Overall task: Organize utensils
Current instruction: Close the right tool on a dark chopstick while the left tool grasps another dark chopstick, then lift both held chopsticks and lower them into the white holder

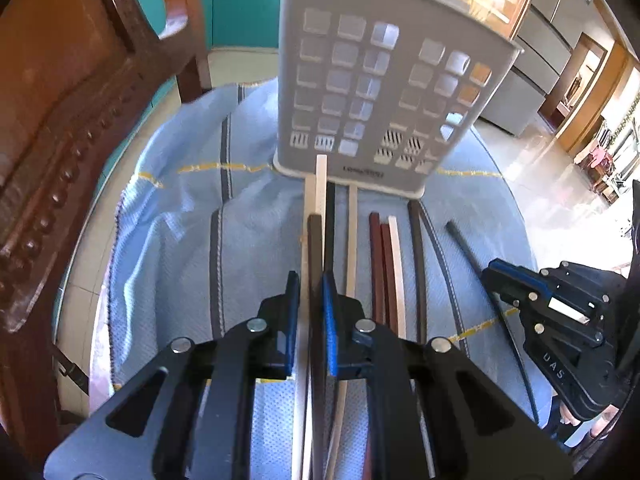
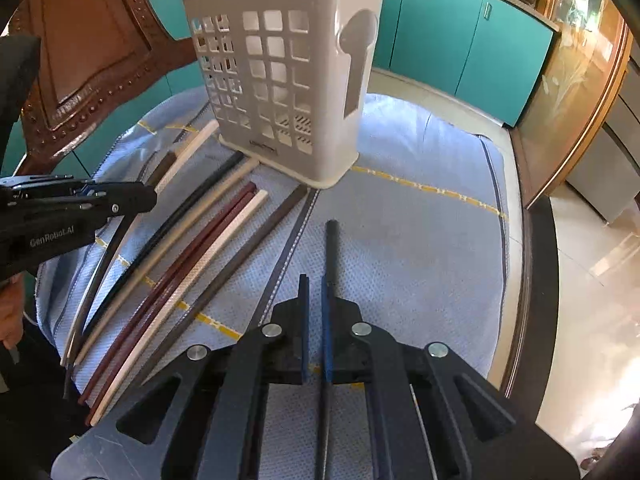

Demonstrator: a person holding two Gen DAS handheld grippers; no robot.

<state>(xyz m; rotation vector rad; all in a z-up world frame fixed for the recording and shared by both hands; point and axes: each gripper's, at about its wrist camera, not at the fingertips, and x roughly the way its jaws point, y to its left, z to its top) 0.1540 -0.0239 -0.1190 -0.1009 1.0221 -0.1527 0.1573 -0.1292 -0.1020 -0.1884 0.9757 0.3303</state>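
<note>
A white slotted utensil basket (image 1: 380, 92) (image 2: 280, 80) stands upright at the back of a blue cloth (image 1: 180, 220) (image 2: 420, 208). Several chopsticks lie side by side in front of it: a dark red pair (image 1: 378, 264) (image 2: 208, 240), cream ones (image 1: 396, 264) (image 2: 224, 236) and dark ones (image 1: 418, 260). My left gripper (image 1: 311, 278) (image 2: 150, 196) is shut on a dark brown chopstick (image 1: 316, 240) (image 2: 162, 168) that points at the basket's base. My right gripper (image 2: 316, 280) (image 1: 496, 276) is shut on a black chopstick (image 2: 331, 248) (image 1: 464, 244), right of the row.
A carved wooden chair (image 1: 60, 120) (image 2: 92, 52) stands at the table's left, behind the basket. Teal cabinets (image 2: 460, 40) line the far wall. The round table's dark rim (image 2: 540, 280) runs along the right, with tiled floor beyond. A hand (image 2: 10, 312) shows at the left edge.
</note>
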